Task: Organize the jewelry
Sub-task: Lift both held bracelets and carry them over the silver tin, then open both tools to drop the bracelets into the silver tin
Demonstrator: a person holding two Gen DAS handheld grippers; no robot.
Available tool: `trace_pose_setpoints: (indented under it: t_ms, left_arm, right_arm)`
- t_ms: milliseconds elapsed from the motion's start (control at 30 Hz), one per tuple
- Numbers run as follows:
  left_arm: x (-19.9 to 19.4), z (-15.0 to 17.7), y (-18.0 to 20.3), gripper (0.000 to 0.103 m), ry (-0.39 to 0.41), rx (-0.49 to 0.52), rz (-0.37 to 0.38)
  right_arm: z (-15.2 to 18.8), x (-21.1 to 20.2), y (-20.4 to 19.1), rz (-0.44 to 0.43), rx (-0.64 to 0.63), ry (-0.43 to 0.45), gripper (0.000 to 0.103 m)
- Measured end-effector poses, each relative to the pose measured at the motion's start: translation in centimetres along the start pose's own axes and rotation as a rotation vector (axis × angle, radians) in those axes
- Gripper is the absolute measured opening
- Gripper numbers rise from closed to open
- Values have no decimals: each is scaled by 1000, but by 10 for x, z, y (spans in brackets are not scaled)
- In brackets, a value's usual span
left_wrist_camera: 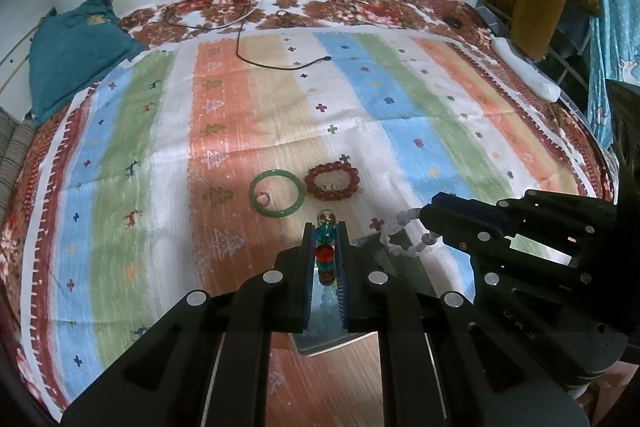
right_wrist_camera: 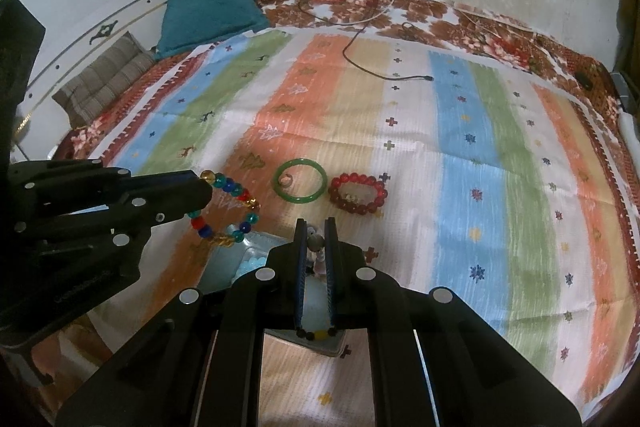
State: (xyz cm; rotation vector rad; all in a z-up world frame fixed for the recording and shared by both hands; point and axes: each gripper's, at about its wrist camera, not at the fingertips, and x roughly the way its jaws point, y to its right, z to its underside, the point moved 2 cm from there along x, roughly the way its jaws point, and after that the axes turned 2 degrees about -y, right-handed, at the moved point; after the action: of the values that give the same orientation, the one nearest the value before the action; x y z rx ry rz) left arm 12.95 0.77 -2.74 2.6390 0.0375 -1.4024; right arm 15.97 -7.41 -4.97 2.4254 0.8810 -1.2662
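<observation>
Now left tool (left_wrist_camera: 325, 227) grips multicoloured bead bracelet (right_wrist_camera: 228, 207); right tool (right_wrist_camera: 316, 227) grips pale bead bracelet (left_wrist_camera: 404, 235)

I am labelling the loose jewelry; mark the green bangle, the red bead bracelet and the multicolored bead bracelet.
green bangle (right_wrist_camera: 300, 201): right wrist view, near rim.
red bead bracelet (right_wrist_camera: 357, 208): right wrist view, near beads.
multicolored bead bracelet (right_wrist_camera: 229, 185): right wrist view, upper beads.
</observation>
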Motion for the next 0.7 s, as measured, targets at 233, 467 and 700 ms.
trace_pose_setpoints:
  t_ms: [233, 467, 700]
  left_arm:
    - [-2, 10, 3, 9, -3, 0, -2]
    - [-5, 19, 5, 9, 0, 0, 4]
    - [-6, 23, -7, 12, -11, -52, -23]
  right_arm:
    - [9, -5, -5, -9, -9, -9, 10]
    - [17, -5, -4, -26, 1, -17, 10]
    - [17, -2, 10, 25, 44, -25, 27]
